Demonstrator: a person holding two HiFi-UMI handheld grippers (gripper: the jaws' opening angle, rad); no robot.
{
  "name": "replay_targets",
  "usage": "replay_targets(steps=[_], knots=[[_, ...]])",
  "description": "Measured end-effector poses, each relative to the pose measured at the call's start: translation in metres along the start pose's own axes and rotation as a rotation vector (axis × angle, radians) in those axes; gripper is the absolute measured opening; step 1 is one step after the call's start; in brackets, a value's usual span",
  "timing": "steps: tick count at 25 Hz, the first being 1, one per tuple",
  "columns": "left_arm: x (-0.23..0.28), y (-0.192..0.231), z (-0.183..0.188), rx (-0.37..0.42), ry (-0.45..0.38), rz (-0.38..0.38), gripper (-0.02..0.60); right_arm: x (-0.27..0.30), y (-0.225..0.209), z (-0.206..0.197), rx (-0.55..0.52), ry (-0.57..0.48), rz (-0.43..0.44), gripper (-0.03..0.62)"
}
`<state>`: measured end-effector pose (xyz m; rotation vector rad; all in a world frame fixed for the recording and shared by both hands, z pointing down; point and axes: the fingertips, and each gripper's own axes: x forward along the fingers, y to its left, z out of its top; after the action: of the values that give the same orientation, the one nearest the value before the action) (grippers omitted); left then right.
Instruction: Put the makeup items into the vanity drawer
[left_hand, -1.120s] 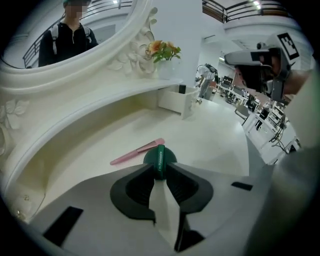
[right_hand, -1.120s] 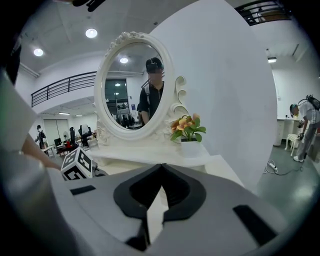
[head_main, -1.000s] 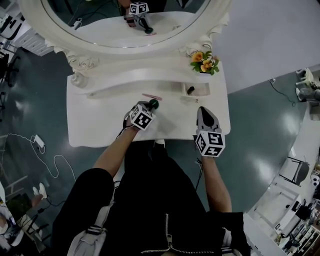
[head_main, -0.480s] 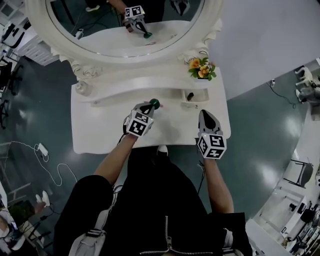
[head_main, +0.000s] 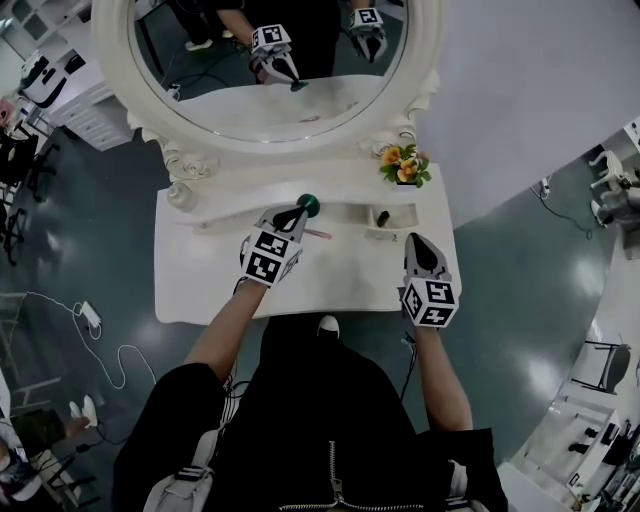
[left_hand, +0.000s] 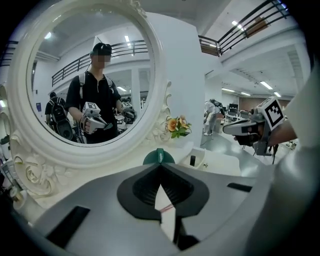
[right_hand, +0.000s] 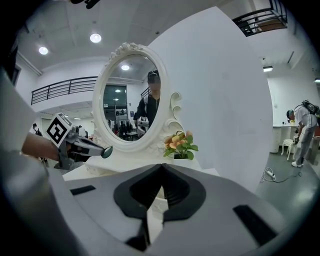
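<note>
A round dark-green makeup item (head_main: 308, 206) sits pinched at the tips of the left gripper's (head_main: 300, 212) fingers, centre frame, above the white worktop (head_main: 200, 270). A thin pink stick (head_main: 318, 234) lies flat just below it. To the right, the open white vanity drawer (head_main: 405, 214) holds a small dark item (head_main: 382, 217).

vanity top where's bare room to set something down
Bare: the tabletop's left half, bordered by the left gripper and the front edge; also the front strip between it and the right gripper. Crowded: back right, with the pink stick, drawer and flowers.
</note>
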<state>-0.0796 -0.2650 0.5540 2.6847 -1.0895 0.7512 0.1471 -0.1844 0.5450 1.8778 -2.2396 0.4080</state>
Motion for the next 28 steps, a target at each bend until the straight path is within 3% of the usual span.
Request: replay_targets(steps=[12,19,28], knots=[[0.042,-0.049,0.017,0.065,0.010,-0.134,0.021,-0.036,-0.039,-0.012,0.053,-0.007,-0.121,0.005],[0.080,-0.100,0.022,0.135,0.049,-0.255,0.021,-0.071,-0.065,-0.034,0.106,0.011,-0.220,0.005],[0.121,-0.143,0.019,0.246,0.103,-0.334,0.021,-0.102,-0.087,-0.060,0.163,0.038,-0.308,0.005]])
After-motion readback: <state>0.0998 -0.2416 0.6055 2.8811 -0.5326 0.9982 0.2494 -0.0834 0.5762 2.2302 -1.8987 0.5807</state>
